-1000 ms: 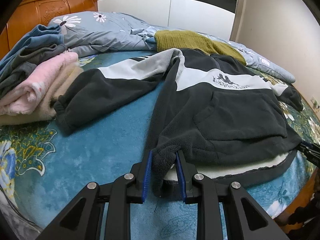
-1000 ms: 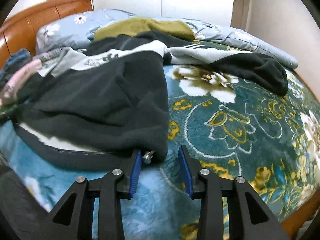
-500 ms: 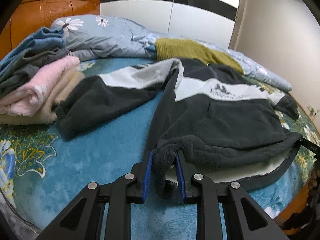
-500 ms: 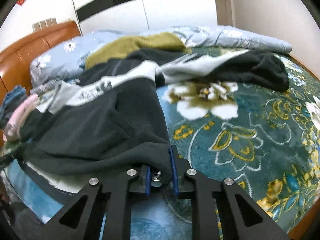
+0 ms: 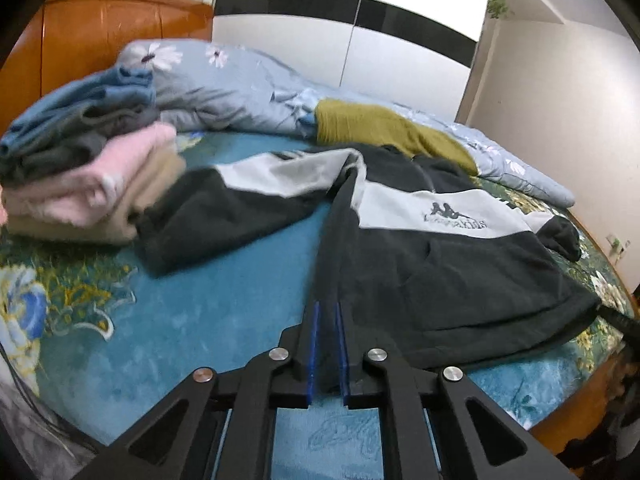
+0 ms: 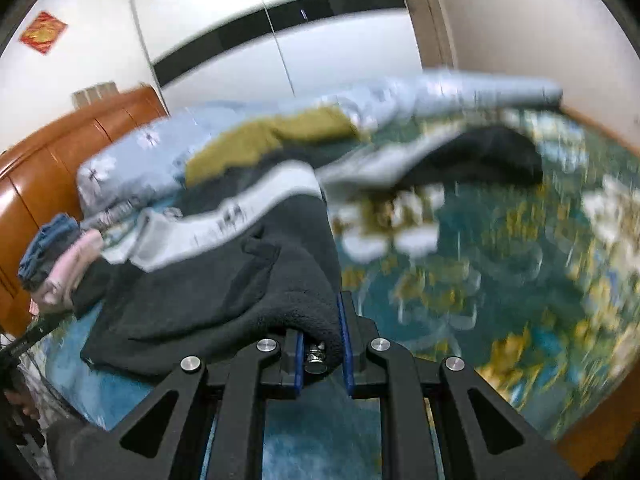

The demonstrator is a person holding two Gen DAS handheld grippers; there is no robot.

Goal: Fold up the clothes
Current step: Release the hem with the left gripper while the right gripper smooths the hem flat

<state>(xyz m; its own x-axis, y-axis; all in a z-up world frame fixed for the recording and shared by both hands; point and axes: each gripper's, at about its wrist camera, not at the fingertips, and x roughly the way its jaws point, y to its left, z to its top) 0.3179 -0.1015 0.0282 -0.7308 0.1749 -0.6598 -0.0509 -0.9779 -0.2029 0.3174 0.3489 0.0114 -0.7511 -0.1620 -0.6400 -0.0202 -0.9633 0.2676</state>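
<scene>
While the left tongs [image 5: 327, 344] pinch one bottom corner of the dark grey fleece hoodie with a pale chest band [image 5: 432, 256], their blue pads pressed close on the bunched hem, the right tongs [image 6: 322, 344] clamp the opposite bottom corner, where a small metal fitting [image 6: 316, 356] shows between the pads. Both corners hang off the bed, and the hem is stretched between the two tongs. From there the hoodie lies front up across the teal floral bedspread [image 5: 168, 320], its printed logo [image 5: 454, 218] on the pale band, one sleeve [image 5: 224, 212] spread out toward the left and the other reaching toward the far right edge. Just beside the left sleeve's cuff sits a stack of folded clothes in cream, pink, grey and blue [image 5: 80, 168]. Beyond the hoodie's hood lies an olive knitted garment [image 5: 384, 132] on a pale blue flowered duvet [image 5: 240, 84]. An orange wooden headboard [image 5: 100, 28] and a white wardrobe with a black stripe [image 5: 360, 40] stand behind. The right wrist view is blurred.
</scene>
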